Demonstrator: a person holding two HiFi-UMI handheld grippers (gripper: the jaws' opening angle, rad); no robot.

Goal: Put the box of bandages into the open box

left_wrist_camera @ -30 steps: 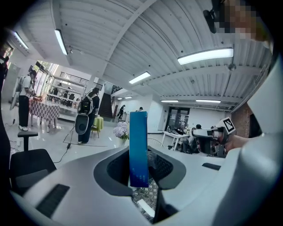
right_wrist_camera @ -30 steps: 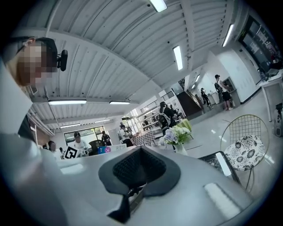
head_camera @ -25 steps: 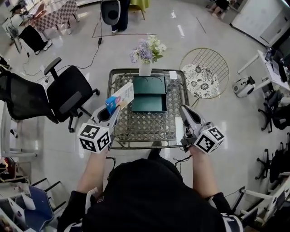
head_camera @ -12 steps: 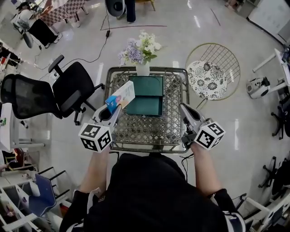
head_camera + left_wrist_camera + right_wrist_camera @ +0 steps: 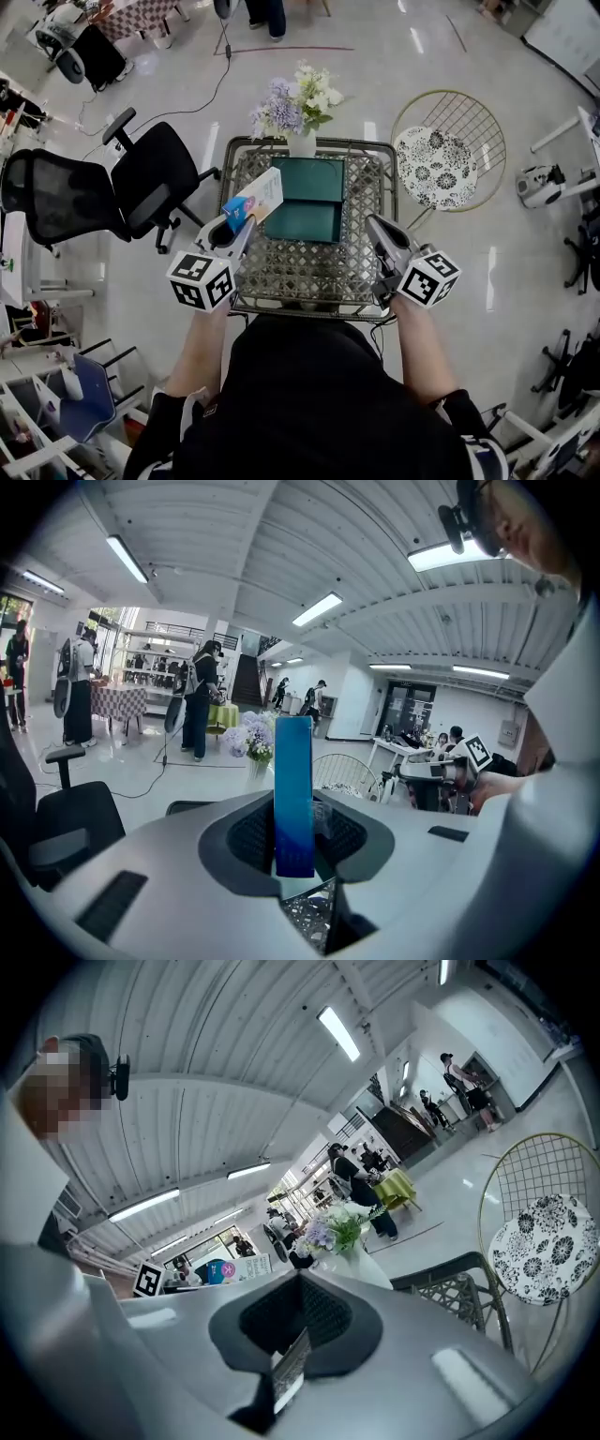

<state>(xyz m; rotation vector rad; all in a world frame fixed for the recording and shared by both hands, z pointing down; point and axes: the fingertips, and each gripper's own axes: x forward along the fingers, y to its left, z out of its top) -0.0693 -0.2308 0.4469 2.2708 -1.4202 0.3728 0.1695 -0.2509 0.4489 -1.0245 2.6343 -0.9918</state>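
Observation:
The bandage box (image 5: 257, 200), white and blue, is tilted up over the left side of the lattice table (image 5: 300, 272), and my left gripper (image 5: 245, 219) is shut on its lower end. In the left gripper view its narrow blue edge (image 5: 293, 799) stands upright between the jaws of that gripper (image 5: 295, 841). The dark green open box (image 5: 309, 221) lies at the table's middle back, just right of the bandage box, with its lid folded out behind. My right gripper (image 5: 373, 225) hovers over the table's right edge, shut and holding nothing (image 5: 300, 1288).
A vase of flowers (image 5: 298, 103) stands at the table's far edge behind the green box. A round wire chair with a patterned cushion (image 5: 448, 150) is at the right, and black office chairs (image 5: 155, 183) are at the left. People stand far off across the hall.
Both grippers have edged a little forward towards the table. The bandage box stays gripped in the left one, and the right one stays shut.

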